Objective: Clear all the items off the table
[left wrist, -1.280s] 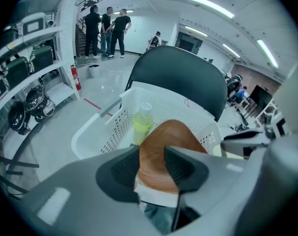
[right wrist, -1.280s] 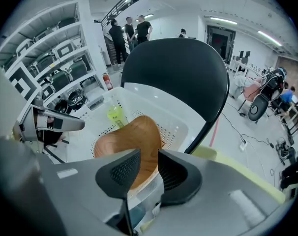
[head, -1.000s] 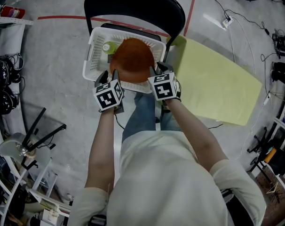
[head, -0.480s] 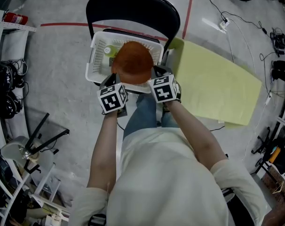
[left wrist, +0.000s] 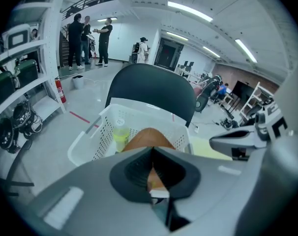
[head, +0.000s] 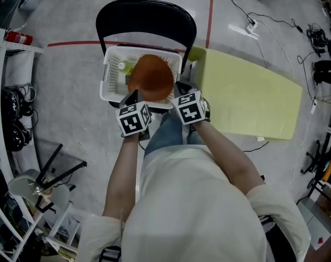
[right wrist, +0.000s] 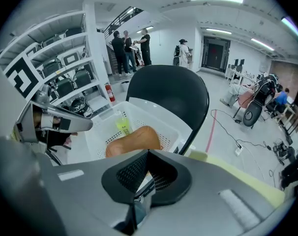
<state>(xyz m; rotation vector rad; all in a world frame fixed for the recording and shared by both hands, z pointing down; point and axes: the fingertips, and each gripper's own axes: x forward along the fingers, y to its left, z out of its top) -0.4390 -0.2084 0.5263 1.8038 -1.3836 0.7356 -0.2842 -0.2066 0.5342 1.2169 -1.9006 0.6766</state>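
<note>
Left gripper (head: 134,96) and right gripper (head: 180,87) have just been closed, fingers pressed together on nothing. The orange item (head: 151,77) lies just ahead of them in the basket (head: 107,76) (beside a green bottle (head: 123,66)). Depositing seems done; the yellow table (head: 247,97) should be checked next.

Cool, even light falls from long white ceiling strip lamps (left wrist: 188,11), which show bright in both gripper views. The head view is sharp; the glossy grey concrete floor (head: 72,108) bears soft shadows and a pale sheen at far right. The gripper views bulge, with black corners; the left gripper (left wrist: 152,151) and right gripper (right wrist: 148,154), near the lens, are blurred.
</note>
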